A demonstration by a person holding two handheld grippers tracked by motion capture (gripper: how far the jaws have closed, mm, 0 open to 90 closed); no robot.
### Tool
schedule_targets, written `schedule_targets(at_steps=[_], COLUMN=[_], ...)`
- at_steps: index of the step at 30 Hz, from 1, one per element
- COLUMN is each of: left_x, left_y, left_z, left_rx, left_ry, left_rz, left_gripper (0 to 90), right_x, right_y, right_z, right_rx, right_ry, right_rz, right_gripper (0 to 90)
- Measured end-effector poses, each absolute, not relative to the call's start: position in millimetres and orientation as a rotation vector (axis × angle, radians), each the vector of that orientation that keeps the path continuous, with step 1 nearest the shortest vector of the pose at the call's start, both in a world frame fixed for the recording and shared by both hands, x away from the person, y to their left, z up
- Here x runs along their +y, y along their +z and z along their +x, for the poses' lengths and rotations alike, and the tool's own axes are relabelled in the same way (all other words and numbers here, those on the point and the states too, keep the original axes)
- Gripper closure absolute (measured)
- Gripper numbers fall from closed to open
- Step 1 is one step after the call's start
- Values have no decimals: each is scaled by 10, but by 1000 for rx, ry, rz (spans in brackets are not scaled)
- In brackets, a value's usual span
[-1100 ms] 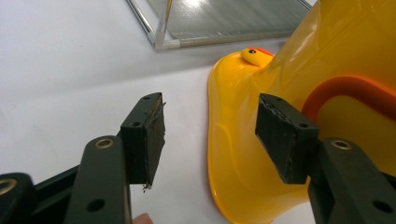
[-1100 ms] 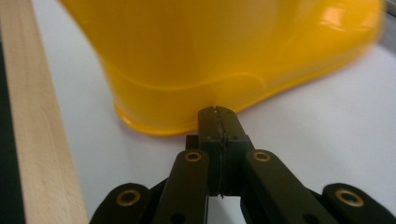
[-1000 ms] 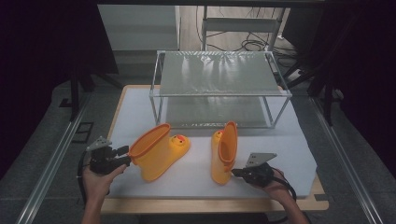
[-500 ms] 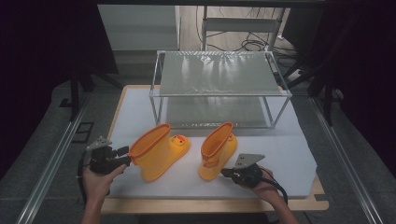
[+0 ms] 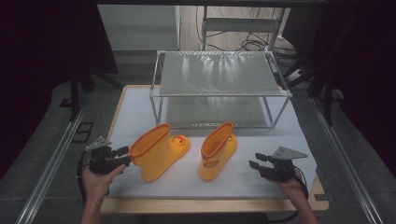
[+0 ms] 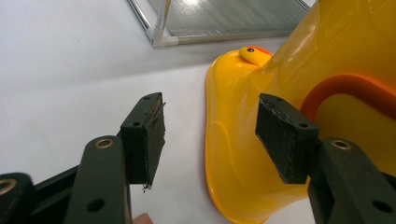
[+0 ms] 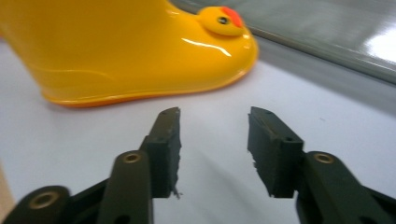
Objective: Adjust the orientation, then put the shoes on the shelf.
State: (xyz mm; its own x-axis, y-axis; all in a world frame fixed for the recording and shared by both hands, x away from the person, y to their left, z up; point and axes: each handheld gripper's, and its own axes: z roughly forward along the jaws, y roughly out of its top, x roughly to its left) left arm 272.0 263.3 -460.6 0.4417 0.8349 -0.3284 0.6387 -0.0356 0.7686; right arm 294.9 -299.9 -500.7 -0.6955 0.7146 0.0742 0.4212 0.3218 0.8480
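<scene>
Two yellow boots stand on the desk (image 5: 140, 105) in front of the wire rack (image 5: 219, 88). The right gripper (image 5: 256, 161), fingers just opening with nothing between them, sits beside the right boot (image 5: 215, 151). The left gripper (image 5: 122, 155), fingers apart, straddles the left boot (image 5: 156, 151) rim; a careless pull could tip it over.

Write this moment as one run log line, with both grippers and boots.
left gripper: open beside left boot | right gripper: open, jaws just opened, nothing between | right boot: standing on table

Left boot (image 6: 289, 140) cut off at top and right edges (left gripper view), right boot's (image 7: 126, 51) shaft cropped.
</scene>
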Motion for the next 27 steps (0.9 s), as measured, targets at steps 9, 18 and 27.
schedule_targets(at_steps=[9, 18, 27], left_x=[2625, 2659, 2772], left_y=[-4609, -4577, -4447], left_z=[2717, 2699, 2673], left_rx=[1273, 1274, 1272], left_ry=[262, 272, 226], left_rz=[1756, 1742, 1712], left_gripper=[426, 423, 414], right_x=[-3088, -3086, -3069], right_y=[-5080, -5070, -5032], right_z=[3007, 2998, 3006], right_rx=[2259, 2259, 2268], right_ry=[1267, 1264, 1284], right_rz=[1101, 1094, 1075], right_gripper=[482, 475, 442])
